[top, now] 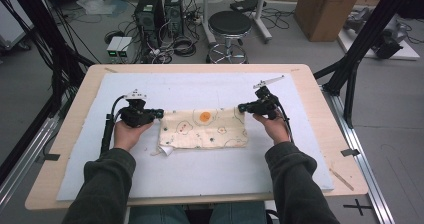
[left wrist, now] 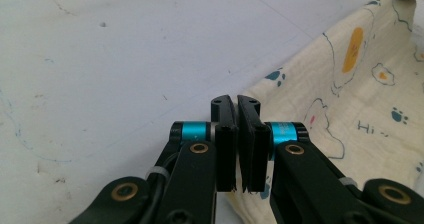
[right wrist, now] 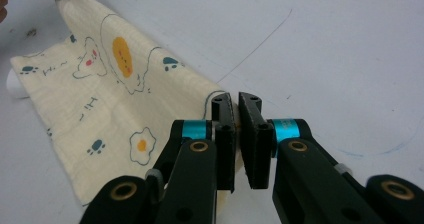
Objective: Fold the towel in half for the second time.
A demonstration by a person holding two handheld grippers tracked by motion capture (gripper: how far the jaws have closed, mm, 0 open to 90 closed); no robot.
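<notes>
A cream cloth (top: 205, 129) printed with fried eggs and paw marks lies folded into a long rectangle on the white mat (top: 200, 174). My left gripper (top: 160, 113) is shut on its far left corner; in the left gripper view the jaws of this left gripper (left wrist: 236, 104) meet over the cloth (left wrist: 350, 94) edge. My right gripper (top: 241, 106) is shut on the far right corner, and the right gripper view shows the right gripper (right wrist: 236, 101) pinching the cloth (right wrist: 100, 94) hem. The held far edge is lifted slightly. A small white flap sticks out at the near left corner.
The mat covers most of a wooden table (top: 70, 134). A thin wooden stick (top: 341, 178) lies near the table's right front corner. Beyond the far edge stand a black stool (top: 229, 24), computer towers (top: 150, 14) and a cardboard box (top: 327, 9).
</notes>
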